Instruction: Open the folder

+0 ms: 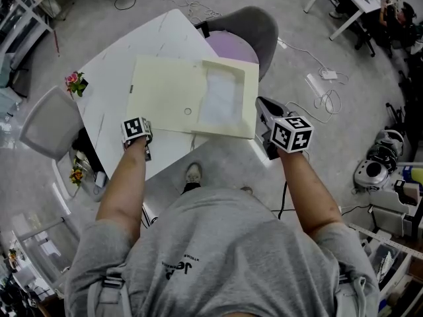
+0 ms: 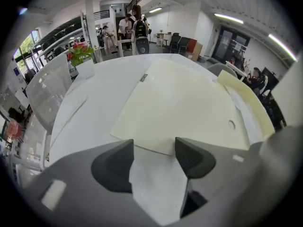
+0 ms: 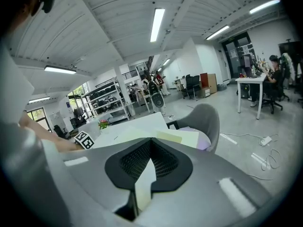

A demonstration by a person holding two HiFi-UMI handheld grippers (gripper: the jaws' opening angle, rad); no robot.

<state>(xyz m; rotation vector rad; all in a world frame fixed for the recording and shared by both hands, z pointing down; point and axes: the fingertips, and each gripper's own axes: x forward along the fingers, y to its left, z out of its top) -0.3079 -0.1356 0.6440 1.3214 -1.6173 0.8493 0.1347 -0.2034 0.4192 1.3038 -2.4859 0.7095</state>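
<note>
Left gripper [image 2: 154, 150]: pointing steeply down at the near edge of the table [image 1: 109, 68], jaws apart, nothing gripped. Only bare white tabletop shows between the 2 pads; the folder's near edge sits just past the fingertips, not touching as far as I can see.

Right gripper [image 3: 150, 157]: jaws fully together, pinching a thin cream sheet between the pads. That is the folder's [image 1: 175, 94] right-hand edge, at its near right corner in the head view.

Folder: cream, lying flat across the middle of the table, long side left to right. Right end overhangs the table edge toward the right gripper. Small round snap [image 1: 188, 111] near the middle of the near edge. Right third shows a paler panel [image 1: 221, 98] with a raised border; can't tell if that is a pocket or a flap.

Beyond: grey chair with purple seat [image 1: 254, 25] at the far right table edge, 2nd grey chair [image 1: 46, 127] at left, pink flowers [image 1: 76, 82] at the table's left edge. Cables [image 1: 324, 78] on the floor further out.
</note>
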